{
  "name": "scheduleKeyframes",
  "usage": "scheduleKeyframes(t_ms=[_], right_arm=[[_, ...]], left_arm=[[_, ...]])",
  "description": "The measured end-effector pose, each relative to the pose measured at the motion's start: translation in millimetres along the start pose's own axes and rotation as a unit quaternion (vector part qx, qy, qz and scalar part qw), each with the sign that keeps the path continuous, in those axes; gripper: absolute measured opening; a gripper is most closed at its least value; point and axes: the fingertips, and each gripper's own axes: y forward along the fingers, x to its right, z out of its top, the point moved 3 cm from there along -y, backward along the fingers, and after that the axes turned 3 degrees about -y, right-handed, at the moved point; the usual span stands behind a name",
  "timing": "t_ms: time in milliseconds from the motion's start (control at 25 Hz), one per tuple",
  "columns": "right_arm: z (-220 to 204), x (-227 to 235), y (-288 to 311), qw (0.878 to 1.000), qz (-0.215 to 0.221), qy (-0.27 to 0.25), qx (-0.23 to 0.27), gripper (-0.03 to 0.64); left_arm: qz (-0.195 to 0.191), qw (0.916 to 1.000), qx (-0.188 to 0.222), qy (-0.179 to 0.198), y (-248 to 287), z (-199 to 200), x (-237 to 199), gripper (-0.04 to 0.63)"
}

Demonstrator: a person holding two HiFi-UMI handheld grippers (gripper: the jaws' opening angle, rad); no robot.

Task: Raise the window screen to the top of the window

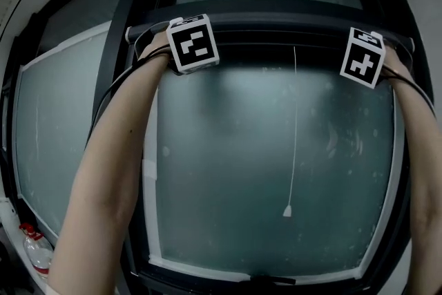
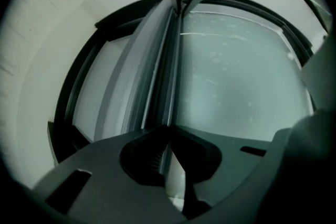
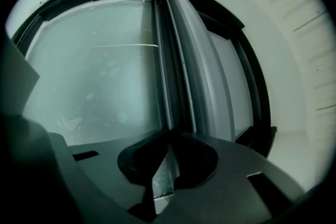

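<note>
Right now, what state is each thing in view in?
bar: level, held high, some glass visible above it.
left tool: shut on the bar.
right tool: shut on the bar.
cord: hanging straight from the bar, free.
glass: hazy, spotted.
bottle: standing, lower left.

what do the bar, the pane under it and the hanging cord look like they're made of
Bar: dark, smooth, straight-edged, dull sheen; likely painted metal, possibly plastic.
Pane: glass by its light-passing, hazy, spotted face; frosted or dirty, unclear.
Cord: thin limp white string, probably fibre, ending in a small pale tip, perhaps plastic.
</note>
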Motion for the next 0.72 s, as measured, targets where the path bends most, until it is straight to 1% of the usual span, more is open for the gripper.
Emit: scheduleKeyframes(t_ms=[40, 80, 120, 160, 200, 240, 280, 320, 360, 400, 440, 480, 520, 560, 600, 640, 720], right_arm=[[-1.0, -1.1, -1.0, 1.0, -0.005, 0.021, 0.002, 0.023], [-5.0, -2.5, -2.6, 0.999, -0.014, 0.051, 0.003, 0.026], [-10.9, -3.5, -4.9, 0.996, -0.031, 0.088, 0.007, 0.033], [-15.4, -3.1, -8.4, 0.99, -0.058, 0.126, 0.02, 0.041], [-17.2, -2.1, -12.9, 0.982, -0.088, 0.162, 0.042, 0.045], [-18.2, -2.6, -17.7, 0.971, -0.11, 0.201, 0.066, 0.048], [-19.7, -5.6, -21.8, 0.957, -0.12, 0.246, 0.09, 0.04], [-22.0, -10.3, -25.3, 0.941, -0.119, 0.296, 0.112, 0.04], [-25.0, -16.0, -28.5, 0.922, -0.113, 0.345, 0.134, 0.04], [-28.5, -22.4, -31.9, 0.9, -0.106, 0.393, 0.155, 0.04], [-32.1, -29.3, -36.5, 0.876, -0.101, 0.437, 0.177, 0.04], [-35.7, -36.6, -42.3, 0.85, -0.096, 0.478, 0.198, 0.04], [-39.3, -44.2, -49.2, 0.825, -0.093, 0.513, 0.219, 0.04], [-42.7, -52.2, -57.1, 0.802, -0.093, 0.54, 0.236, 0.04], [-45.7, -61.2, -66.1, 0.785, -0.096, 0.558, 0.25, 0.04], [-48.9, -72.2, -75.9, 0.774, -0.102, 0.569, 0.258, 0.04], [-56.1, -103.5, -95.7, 0.76, -0.114, 0.584, 0.262, 0.04]], left_arm=[[0.012, 0.9993, 0.02, -0.03, -2.7, -0.9, -0.7, 0.017], [0.031, 0.9967, 0.044, -0.06, -5.2, -1.1, -2.0, 0.023], [0.055, 0.9921, 0.07, -0.088, -6.9, -1.4, -3.7, 0.031], [0.081, 0.9852, 0.096, -0.116, -8.7, -1.9, -4.9, 0.039], [0.103, 0.9757, 0.125, -0.147, -11.7, -1.9, -4.8, 0.046], [0.116, 0.9624, 0.159, -0.187, -16.6, -1.4, -2.9, 0.054], [0.121, 0.943, 0.197, -0.239, -23.3, -1.1, 0.1, 0.046], [0.121, 0.9169, 0.237, -0.298, -30.6, -1.4, 3.7, 0.046], [0.121, 0.8871, 0.273, -0.352, -37.8, -2.4, 8.0, 0.046], [0.123, 0.8592, 0.301, -0.395, -43.9, -4.3, 14.0, 0.046], [0.125, 0.8374, 0.318, -0.426, -48.4, -6.5, 22.2, 0.046], [0.125, 0.8226, 0.327, -0.448, -51.4, -8.5, 32.4, 0.045], [0.123, 0.8125, 0.33, -0.465, -53.6, -10.1, 43.9, 0.046], [0.12, 0.803, 0.33, -0.481, -55.9, -11.8, 56.4, 0.046], [0.116, 0.7907, 0.331, -0.502, -58.7, -14.5, 70.0, 0.046], [0.11, 0.7746, 0.331, -0.528, -61.7, -18.7, 85.7, 0.046], [0.094, 0.7374, 0.322, -0.586, -66.8, -31.0, 125.1, 0.045]])
